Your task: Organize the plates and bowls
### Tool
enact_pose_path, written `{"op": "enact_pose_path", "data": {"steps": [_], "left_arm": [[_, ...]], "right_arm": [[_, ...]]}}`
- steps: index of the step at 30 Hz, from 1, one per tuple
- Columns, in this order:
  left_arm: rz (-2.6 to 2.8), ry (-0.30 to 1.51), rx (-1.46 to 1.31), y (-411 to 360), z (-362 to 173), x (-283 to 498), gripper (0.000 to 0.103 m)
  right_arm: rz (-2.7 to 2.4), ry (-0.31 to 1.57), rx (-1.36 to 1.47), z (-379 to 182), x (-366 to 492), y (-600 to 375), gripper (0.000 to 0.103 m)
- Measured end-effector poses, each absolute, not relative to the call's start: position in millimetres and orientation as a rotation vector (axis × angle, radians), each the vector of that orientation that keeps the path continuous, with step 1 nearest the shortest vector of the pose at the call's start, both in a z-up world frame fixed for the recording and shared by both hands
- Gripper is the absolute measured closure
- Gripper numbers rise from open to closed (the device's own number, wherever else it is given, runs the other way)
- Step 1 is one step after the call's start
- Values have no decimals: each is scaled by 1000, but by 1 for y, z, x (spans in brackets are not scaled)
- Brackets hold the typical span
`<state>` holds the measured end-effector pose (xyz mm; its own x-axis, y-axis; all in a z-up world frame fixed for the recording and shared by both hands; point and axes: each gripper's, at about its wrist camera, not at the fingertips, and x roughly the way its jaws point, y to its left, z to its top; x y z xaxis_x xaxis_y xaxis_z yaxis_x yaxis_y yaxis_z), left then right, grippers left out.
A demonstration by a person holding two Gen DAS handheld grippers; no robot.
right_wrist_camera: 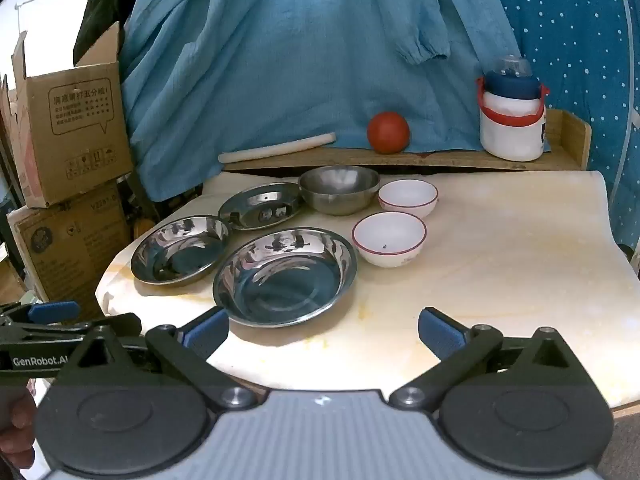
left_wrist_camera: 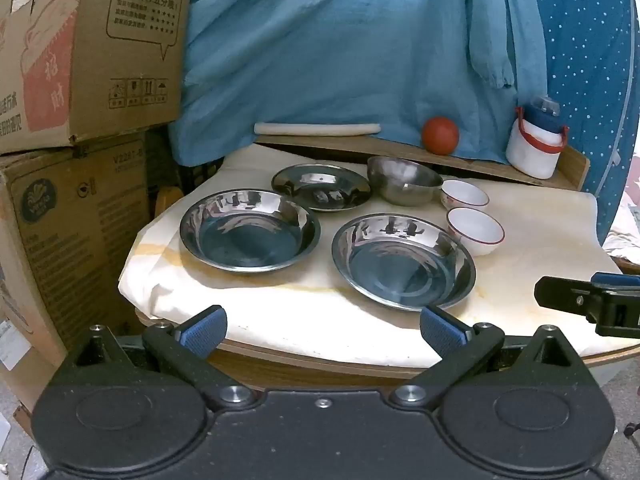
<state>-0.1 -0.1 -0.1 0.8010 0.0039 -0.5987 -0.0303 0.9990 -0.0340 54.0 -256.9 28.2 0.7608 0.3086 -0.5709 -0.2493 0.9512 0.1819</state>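
1. The left gripper [left_wrist_camera: 322, 330] is wide open, with nothing between its blue pads [left_wrist_camera: 204, 330].
2. It tilts downward, its fingers at the near edge of the scene.
3. The right gripper [right_wrist_camera: 324, 332] is also wide open, its blue pads [right_wrist_camera: 440, 332] well apart and empty.
4. It tilts downward too, at about the same angle.
5. The two grippers sit side by side: the right one's finger shows at the right edge of the left wrist view, and the left one shows at the left edge of the right wrist view.
6. A hand [right_wrist_camera: 16, 424] shows in part at the lower left of the right wrist view; its grip is mostly hidden.
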Motion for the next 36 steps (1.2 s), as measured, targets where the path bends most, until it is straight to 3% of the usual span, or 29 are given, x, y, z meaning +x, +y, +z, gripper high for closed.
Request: {"op": "enact_pose_path", "data": {"steps": [36], "left_arm": [[14, 636, -51, 1, 6, -7, 1]], "right_arm": [[311, 630, 99, 30, 49, -259, 0]]}}
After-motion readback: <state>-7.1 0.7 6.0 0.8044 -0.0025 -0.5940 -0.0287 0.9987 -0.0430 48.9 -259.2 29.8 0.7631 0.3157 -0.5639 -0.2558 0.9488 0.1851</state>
